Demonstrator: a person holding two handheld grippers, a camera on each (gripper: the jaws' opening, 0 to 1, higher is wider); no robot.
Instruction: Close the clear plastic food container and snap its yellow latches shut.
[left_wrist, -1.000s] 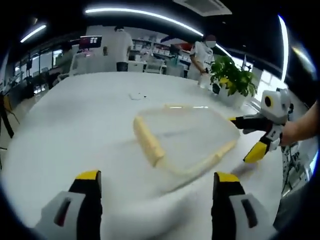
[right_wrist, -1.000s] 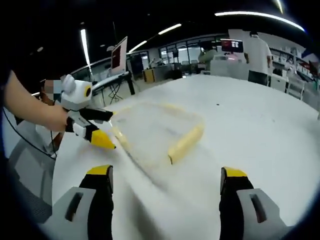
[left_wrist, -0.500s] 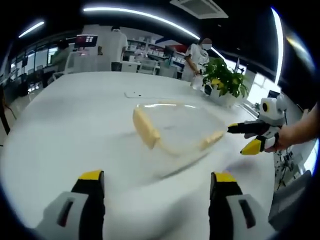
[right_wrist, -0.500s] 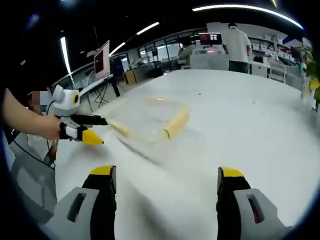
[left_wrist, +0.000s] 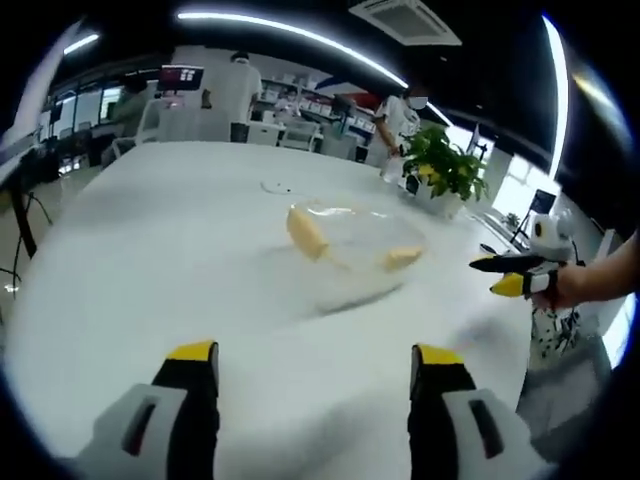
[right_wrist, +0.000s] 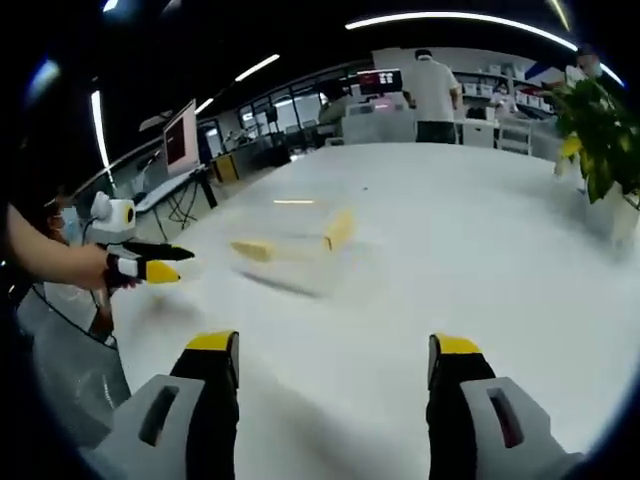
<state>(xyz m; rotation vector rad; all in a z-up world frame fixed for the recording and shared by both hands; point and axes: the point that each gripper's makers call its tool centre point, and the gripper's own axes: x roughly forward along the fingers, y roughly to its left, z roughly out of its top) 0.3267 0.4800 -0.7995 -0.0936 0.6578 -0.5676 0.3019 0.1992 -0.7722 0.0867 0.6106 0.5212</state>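
Container (left_wrist: 352, 243) sits mid-tabletop (left_wrist: 150, 260), straight ahead of my left tongs (left_wrist: 312, 385) and well apart from them. Lid looks down, but I can't tell if it's fully seated. Yellow latches (left_wrist: 306, 232) at two ends; the container's long axis runs roughly across the left view. From the right tongs (right_wrist: 336, 375) it's ahead and a bit left, also well apart. Both tongs spread, holding nothing. In the right view the left tongs (right_wrist: 160, 262) hang off the tabletop edge. Neither side looks clearly nearer to me. Next move, I reckon: bring both in, one per latch.
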